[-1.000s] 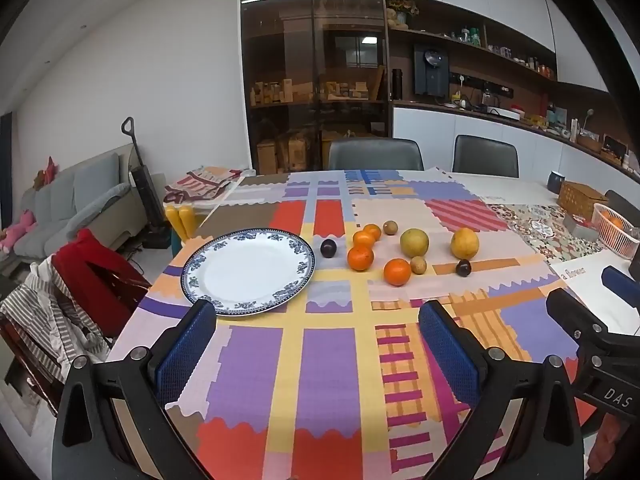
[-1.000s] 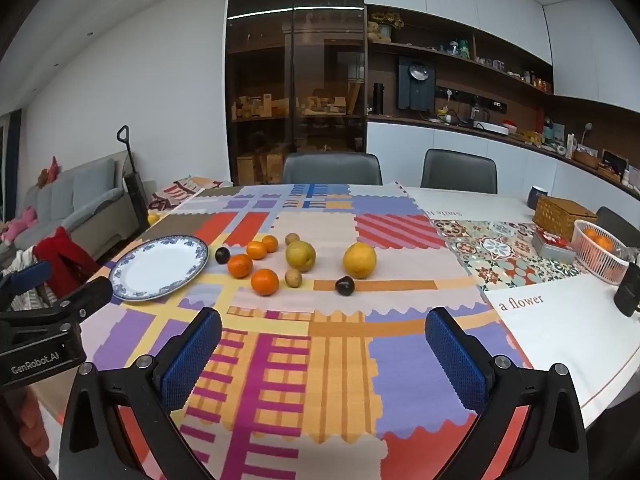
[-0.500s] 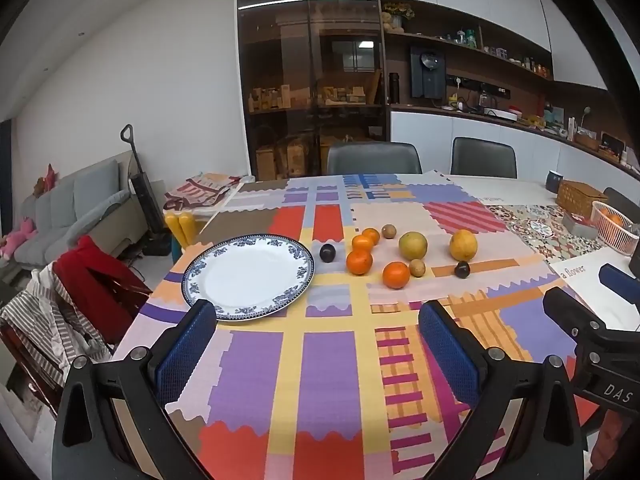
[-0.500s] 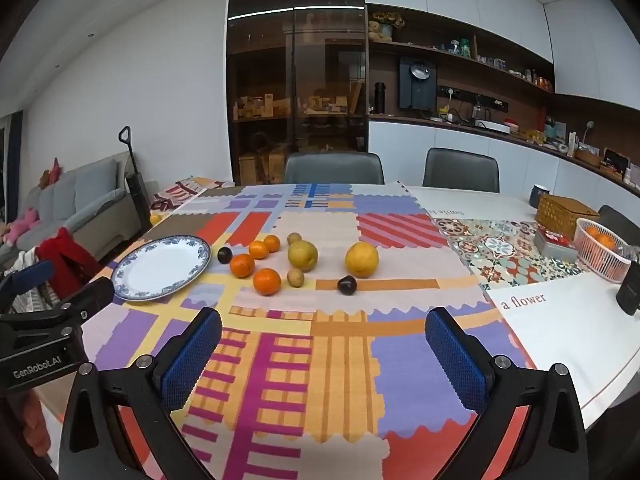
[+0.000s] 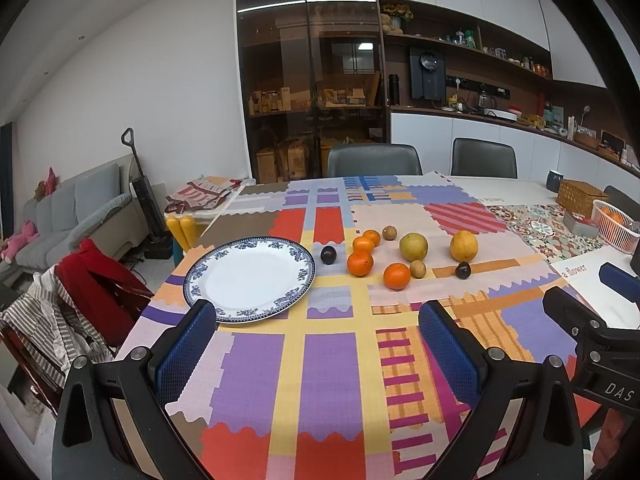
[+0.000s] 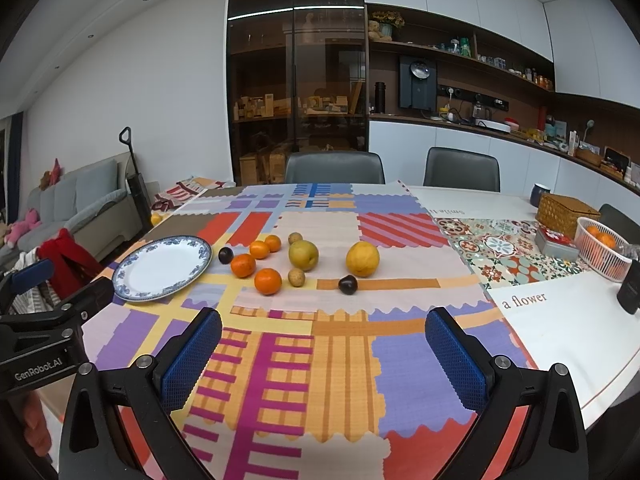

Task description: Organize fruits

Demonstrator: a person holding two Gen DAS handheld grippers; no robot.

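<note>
orange and yellow fruits [image 6: 268, 281] beside plate [image 6: 162, 268]

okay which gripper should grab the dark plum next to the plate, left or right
Probably left. The left gripper hovers open near the plate, with the plum just beyond; the right gripper sits further right, nearer the yellow fruit.

Shelf items [image 6: 496, 62] too small to identify

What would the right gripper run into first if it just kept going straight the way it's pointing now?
The right gripper is open and holds nothing. Straight ahead lies bare patchwork tablecloth, then probably the dark plum, slightly right of centre between the fingers. Depth is hard to judge in this fisheye view.
</note>
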